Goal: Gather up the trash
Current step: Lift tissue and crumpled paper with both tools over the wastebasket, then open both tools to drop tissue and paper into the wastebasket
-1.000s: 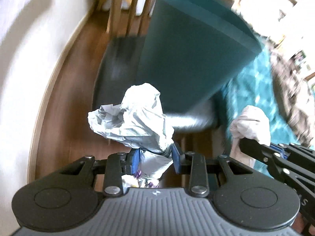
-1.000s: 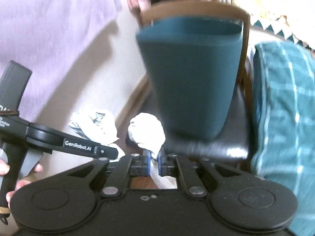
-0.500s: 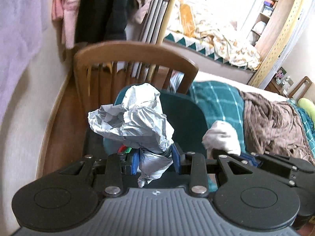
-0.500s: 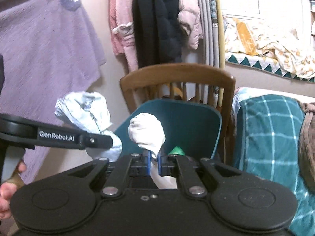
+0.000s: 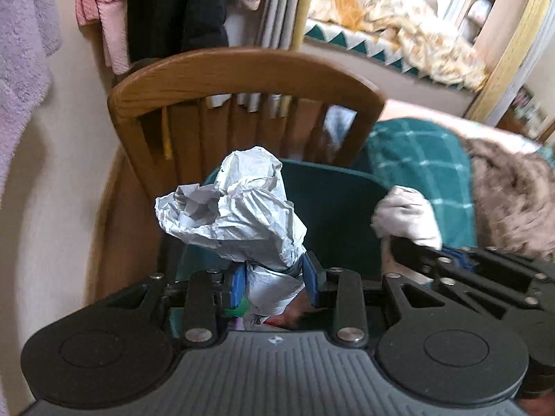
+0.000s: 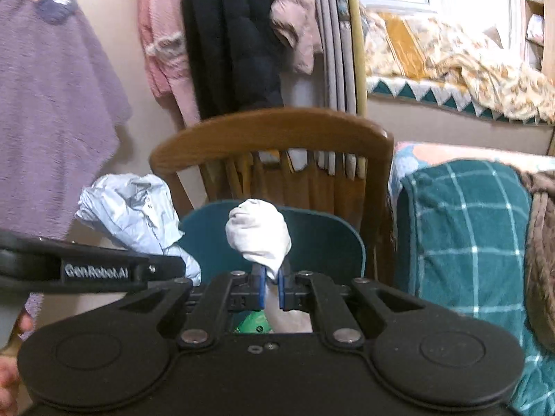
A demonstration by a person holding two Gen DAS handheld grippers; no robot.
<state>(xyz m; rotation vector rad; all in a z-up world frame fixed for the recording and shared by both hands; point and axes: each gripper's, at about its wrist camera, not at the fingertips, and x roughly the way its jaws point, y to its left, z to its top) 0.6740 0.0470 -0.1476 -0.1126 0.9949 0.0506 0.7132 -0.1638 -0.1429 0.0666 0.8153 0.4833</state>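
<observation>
My left gripper is shut on a big crumpled grey-white paper wad, which bulges above the blue pads. It hangs over the open mouth of a dark teal bin standing on a wooden chair. My right gripper is shut on a small white tissue wad, also above the teal bin. In the left wrist view the right gripper and its tissue sit at the bin's right rim. Coloured scraps lie inside the bin under both jaws.
The wooden chair's backrest rises just behind the bin. A bed with a teal checked blanket and a brown fleece is close on the right. Clothes hang on the wall behind, a purple towel at left.
Both grippers rose with their wads from beside the bin's outer wall to above its rim, so the bin's opening and the chair back now show; the grips stayed the same.
</observation>
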